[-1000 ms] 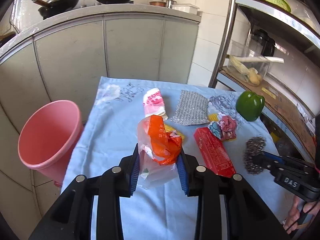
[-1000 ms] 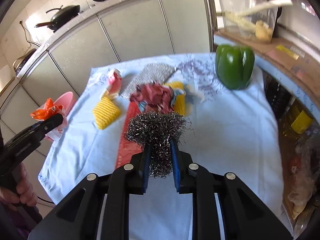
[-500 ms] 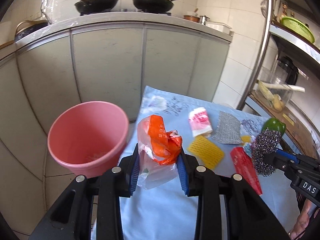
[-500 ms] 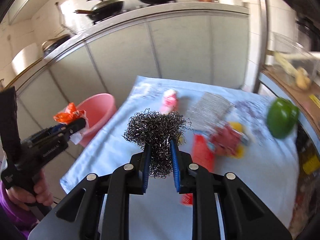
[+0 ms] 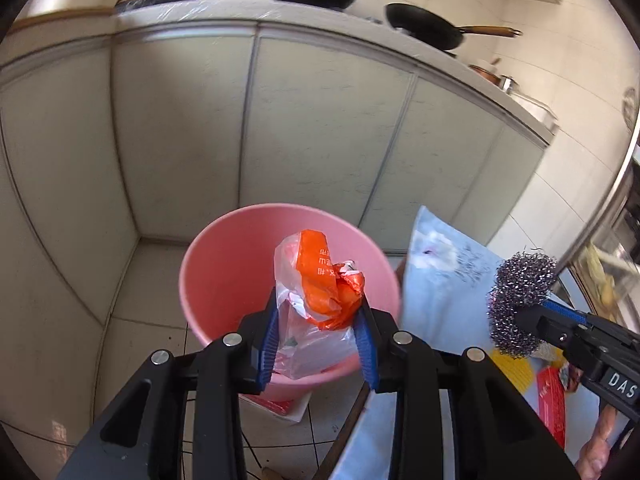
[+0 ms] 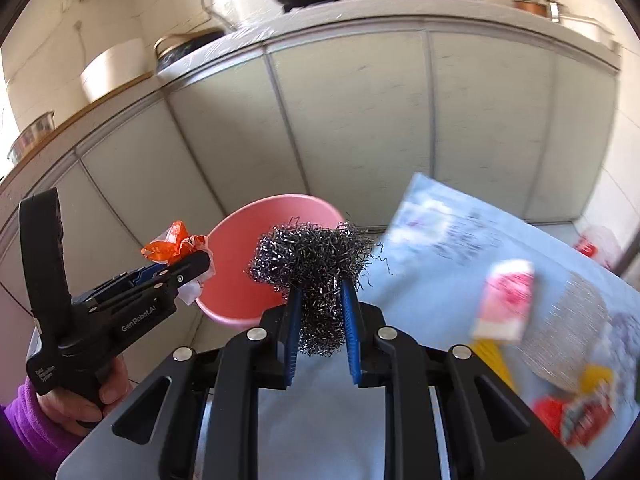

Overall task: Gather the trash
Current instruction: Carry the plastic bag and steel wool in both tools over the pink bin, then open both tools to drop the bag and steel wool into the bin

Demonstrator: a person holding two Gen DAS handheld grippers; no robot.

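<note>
My left gripper (image 5: 318, 320) is shut on a crumpled clear and orange plastic bag (image 5: 320, 284) and holds it above the open pink bucket (image 5: 224, 280) on the floor. My right gripper (image 6: 320, 316) is shut on a steel wool ball (image 6: 312, 260) and holds it over the table's left part, near the bucket (image 6: 244, 248). The steel wool (image 5: 520, 300) also shows at the right of the left wrist view. The left gripper with its bag (image 6: 172, 246) shows at the left of the right wrist view.
A table with a light blue cloth (image 6: 440, 248) stands right of the bucket. On it lie a pink and white packet (image 6: 506, 304), a silver scouring pad (image 6: 568, 336), a yellow sponge (image 6: 492, 356) and red wrappers (image 6: 580, 412). Grey cabinets (image 5: 320, 128) with pans on top stand behind.
Both grippers have swung left from over the table toward the bucket. The plastic bag is now above the bucket's opening, and the steel wool has come close to its right side.
</note>
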